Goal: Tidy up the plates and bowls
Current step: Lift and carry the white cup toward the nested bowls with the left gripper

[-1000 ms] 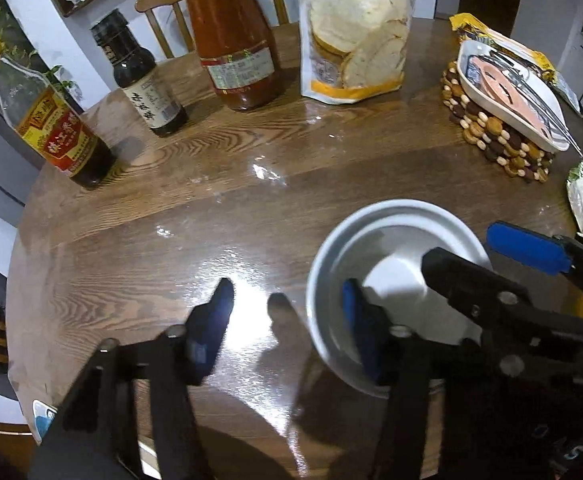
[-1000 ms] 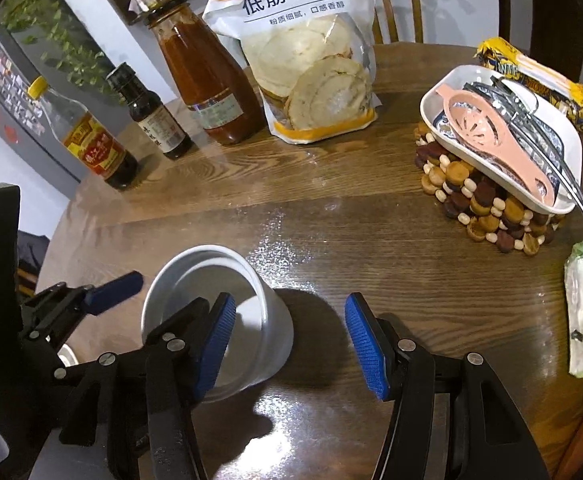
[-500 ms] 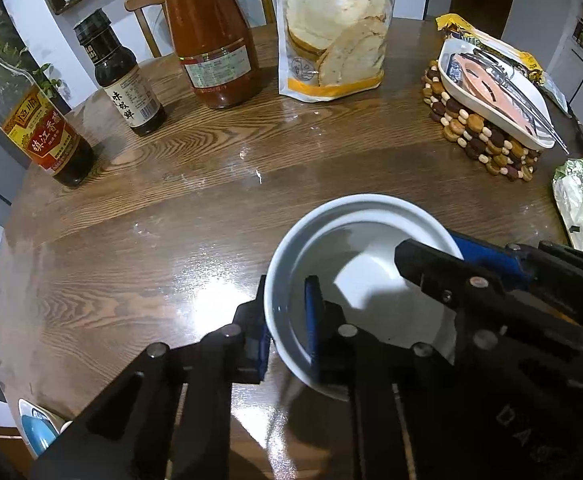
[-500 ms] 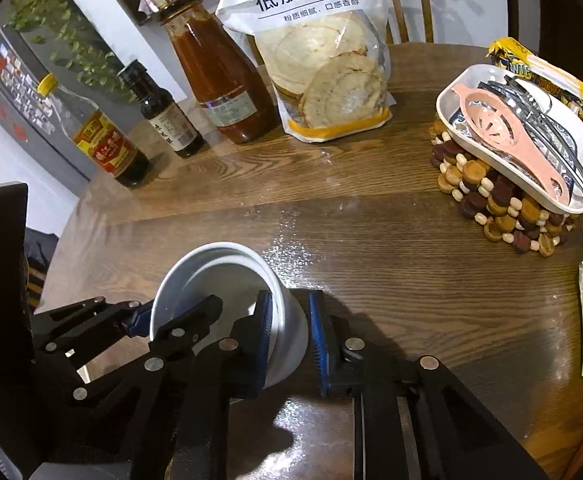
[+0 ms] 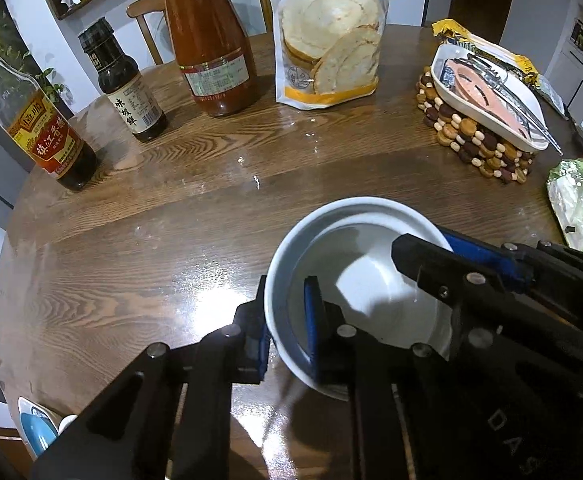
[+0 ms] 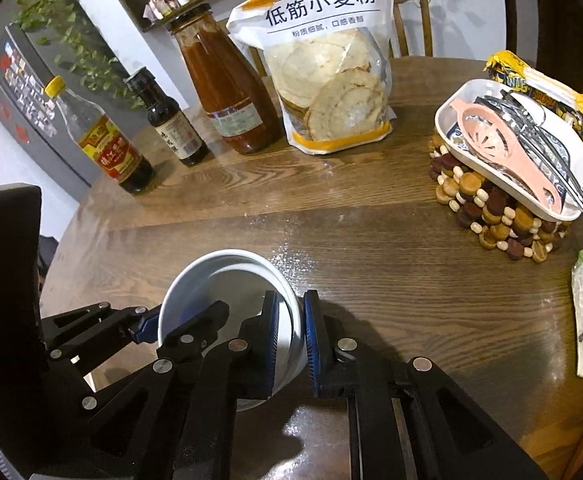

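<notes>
1. Bowl (image 5: 355,280) of white colour stands on the round wooden table (image 5: 151,240), near its front edge, and you hold it from two sides at once.
2. Your left gripper (image 5: 285,320) is clamped on the left part of the rim: one blue pad is outside the wall, the other blue pad (image 5: 311,316) is inside the bowl, and the wall sits between them, touching both.
3. Its jaws have just been closing, and now they are narrow, with only the thin wall in the gap.
4. Your right gripper (image 6: 291,332) grips the opposite, right part of the rim in the same manner: its left finger reaches inside the bowl (image 6: 227,280), its right finger stays outside against the wall.
5. These jaws also have just been closing, and they pinch the wall tightly.
6. In the left wrist view you see the right gripper (image 5: 463,256) crossing over the right side of the bowl, with its blue pad at the rim.
7. In the right wrist view the left gripper (image 6: 147,326) touches the far left side of the bowl.
8. Whether the bowl's bottom rests fully on the table, I cannot tell.
9. Behind the bowl, well apart from it, stand three sauce bottles and a flour bag (image 6: 327,72).
10. At the right, a white dish (image 6: 511,148) with utensils lies on a beaded trivet (image 6: 491,216).
</notes>
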Tool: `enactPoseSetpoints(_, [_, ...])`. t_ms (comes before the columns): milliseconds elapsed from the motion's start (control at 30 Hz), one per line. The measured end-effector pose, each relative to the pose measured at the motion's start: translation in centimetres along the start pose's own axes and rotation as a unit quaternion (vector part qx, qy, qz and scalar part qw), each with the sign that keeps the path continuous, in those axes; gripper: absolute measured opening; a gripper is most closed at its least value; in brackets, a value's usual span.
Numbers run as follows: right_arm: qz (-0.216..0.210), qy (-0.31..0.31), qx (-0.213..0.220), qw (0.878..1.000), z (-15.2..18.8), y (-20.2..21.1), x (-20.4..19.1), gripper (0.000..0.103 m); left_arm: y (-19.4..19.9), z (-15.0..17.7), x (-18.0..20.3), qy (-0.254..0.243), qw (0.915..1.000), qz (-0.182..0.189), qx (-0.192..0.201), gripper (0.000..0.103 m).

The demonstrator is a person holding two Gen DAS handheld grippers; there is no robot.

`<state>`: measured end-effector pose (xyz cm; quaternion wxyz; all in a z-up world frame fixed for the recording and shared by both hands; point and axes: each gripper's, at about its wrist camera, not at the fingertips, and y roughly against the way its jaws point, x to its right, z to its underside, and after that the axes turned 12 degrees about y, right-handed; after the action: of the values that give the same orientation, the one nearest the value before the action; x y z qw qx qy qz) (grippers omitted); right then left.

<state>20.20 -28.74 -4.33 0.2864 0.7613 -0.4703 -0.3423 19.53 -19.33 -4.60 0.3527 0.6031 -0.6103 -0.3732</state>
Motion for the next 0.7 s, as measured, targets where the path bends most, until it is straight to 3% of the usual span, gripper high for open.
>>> enactPoseSetpoints(700, [-0.004, -0.026, 0.026, 0.999, 2.7, 4.1, 0.3, 0.015, 3.5, 1.9, 1.7, -0.025, 0.9992, 0.005, 0.031, 0.014])
